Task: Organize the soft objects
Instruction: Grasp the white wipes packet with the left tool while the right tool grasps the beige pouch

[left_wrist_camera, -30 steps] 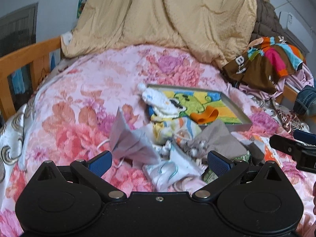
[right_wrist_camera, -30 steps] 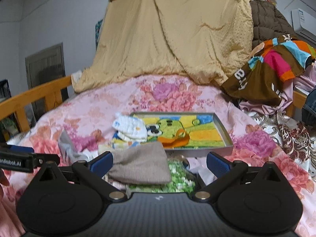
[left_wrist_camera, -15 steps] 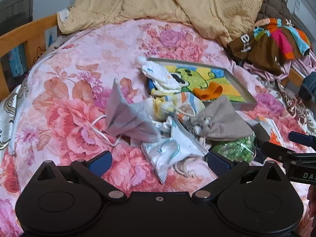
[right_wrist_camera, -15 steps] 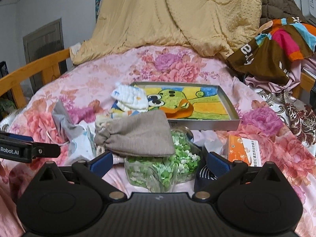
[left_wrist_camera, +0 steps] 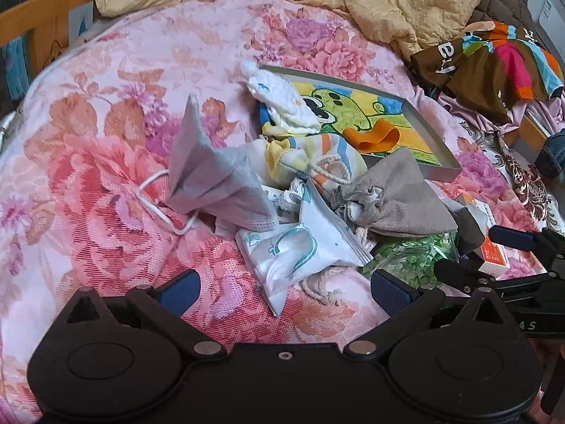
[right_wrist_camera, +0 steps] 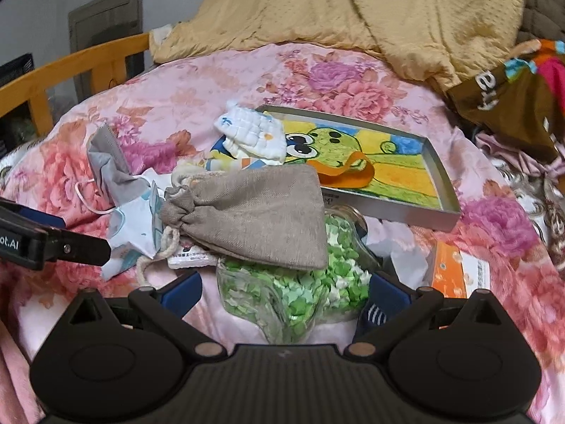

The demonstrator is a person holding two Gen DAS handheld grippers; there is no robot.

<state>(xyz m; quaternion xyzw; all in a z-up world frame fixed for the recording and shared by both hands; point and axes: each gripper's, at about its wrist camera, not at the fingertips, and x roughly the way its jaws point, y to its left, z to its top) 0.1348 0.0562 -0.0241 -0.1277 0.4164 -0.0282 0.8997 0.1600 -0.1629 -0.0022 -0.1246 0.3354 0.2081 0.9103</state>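
A heap of soft things lies on the flowered bedspread. It holds a grey face mask (left_wrist_camera: 215, 180) (right_wrist_camera: 109, 166), a white packet with teal print (left_wrist_camera: 300, 247) (right_wrist_camera: 134, 226), a grey-brown drawstring pouch (left_wrist_camera: 399, 194) (right_wrist_camera: 254, 212), a striped cloth (left_wrist_camera: 310, 155) and a white knitted cloth (left_wrist_camera: 282, 102) (right_wrist_camera: 254, 134). My left gripper (left_wrist_camera: 286, 289) (right_wrist_camera: 86, 235) is open just short of the white packet. My right gripper (right_wrist_camera: 284, 293) (left_wrist_camera: 483, 258) is open around a clear jar of green paper stars (right_wrist_camera: 300, 282) (left_wrist_camera: 413, 258), under the pouch.
A shallow metal tray (left_wrist_camera: 438, 162) (right_wrist_camera: 441, 190) with a frog picture holds an orange band (left_wrist_camera: 374, 136) (right_wrist_camera: 346, 173). An orange box (right_wrist_camera: 455, 272) (left_wrist_camera: 494, 251) lies at the right. A yellow blanket (right_wrist_camera: 353, 10), piled clothes (left_wrist_camera: 494, 60) and a wooden bed rail (right_wrist_camera: 70, 67) border the bed.
Both grippers have come forward and tipped down toward the heap. The jar and the orange box have come into view. Both stay open, and nothing in the heap has moved.
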